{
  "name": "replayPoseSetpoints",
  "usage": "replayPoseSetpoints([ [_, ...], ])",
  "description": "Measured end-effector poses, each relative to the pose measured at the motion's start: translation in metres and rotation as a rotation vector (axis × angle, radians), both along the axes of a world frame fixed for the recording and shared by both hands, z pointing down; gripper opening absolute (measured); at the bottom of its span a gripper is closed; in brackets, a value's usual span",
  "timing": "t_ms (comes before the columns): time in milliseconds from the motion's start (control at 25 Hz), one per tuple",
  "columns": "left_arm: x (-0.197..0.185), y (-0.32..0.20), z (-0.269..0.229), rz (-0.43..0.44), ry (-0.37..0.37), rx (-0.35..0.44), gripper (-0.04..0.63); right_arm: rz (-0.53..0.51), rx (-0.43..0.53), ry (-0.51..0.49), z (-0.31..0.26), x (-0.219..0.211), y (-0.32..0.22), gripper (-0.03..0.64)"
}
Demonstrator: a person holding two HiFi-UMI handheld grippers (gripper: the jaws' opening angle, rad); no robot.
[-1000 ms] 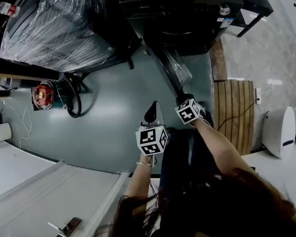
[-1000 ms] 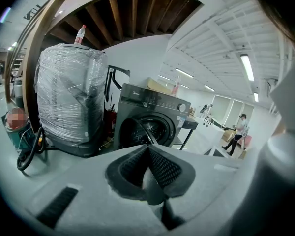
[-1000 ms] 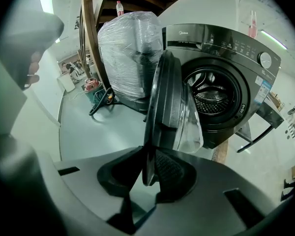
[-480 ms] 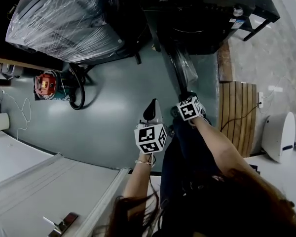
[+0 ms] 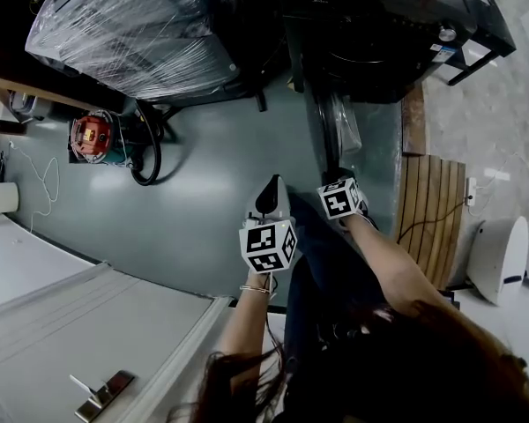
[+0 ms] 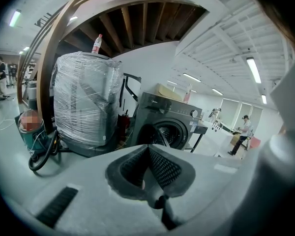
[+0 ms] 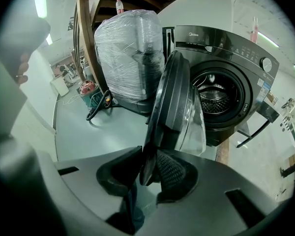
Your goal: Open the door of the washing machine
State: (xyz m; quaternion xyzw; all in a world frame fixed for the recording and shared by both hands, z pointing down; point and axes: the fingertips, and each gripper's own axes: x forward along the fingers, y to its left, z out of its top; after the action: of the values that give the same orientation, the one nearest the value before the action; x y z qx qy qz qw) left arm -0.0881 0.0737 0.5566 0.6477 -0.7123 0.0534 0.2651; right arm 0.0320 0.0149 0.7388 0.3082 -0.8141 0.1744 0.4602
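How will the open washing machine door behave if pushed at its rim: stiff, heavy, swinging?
The door looks rigid: a thick dark ring round a glass bowl, so probably heavy. Hinged at the machine, it should swing, not slide. Its smooth rim, between the right gripper's jaws that have just been opening, may slip.

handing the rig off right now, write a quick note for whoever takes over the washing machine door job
Left gripper: shut, empty, touching nothing.
Right gripper: jaws have just been opening, with the edge of the round dark glass door between them.
Dark grey front-loading washing machine: door swung wide, drum exposed.
Done: door open. Left: likely only drawing the right gripper off the door edge.
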Motion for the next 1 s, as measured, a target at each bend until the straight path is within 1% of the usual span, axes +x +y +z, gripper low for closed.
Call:
replayPoseSetpoints([
  [240, -0.01, -0.006, -0.001, 0.012, -0.009, 0.01, 0.012, 0.041, 0.018, 0.0, -0.001, -0.006, 0.003, 0.083],
  [440, -0.021, -0.011, -0.003, 0.043, -0.018, 0.019, 0.012, 0.078, 0.019, -0.006, -0.001, -0.015, 0.008, 0.083],
  [640, -0.043, -0.016, -0.004, 0.074, -0.011, 0.019, 0.012, 0.127, 0.03, 0.005, -0.002, -0.027, 0.01, 0.08],
  [840, -0.067, -0.022, 0.0, 0.101, 0.001, 0.011, 0.012, 0.177, 0.038, -0.005, -0.001, -0.039, 0.017, 0.078],
  [1000, -0.087, -0.029, 0.003, 0.134, 0.006, 0.002, 0.012, 0.214, 0.044, -0.007, -0.002, -0.057, 0.018, 0.078],
])
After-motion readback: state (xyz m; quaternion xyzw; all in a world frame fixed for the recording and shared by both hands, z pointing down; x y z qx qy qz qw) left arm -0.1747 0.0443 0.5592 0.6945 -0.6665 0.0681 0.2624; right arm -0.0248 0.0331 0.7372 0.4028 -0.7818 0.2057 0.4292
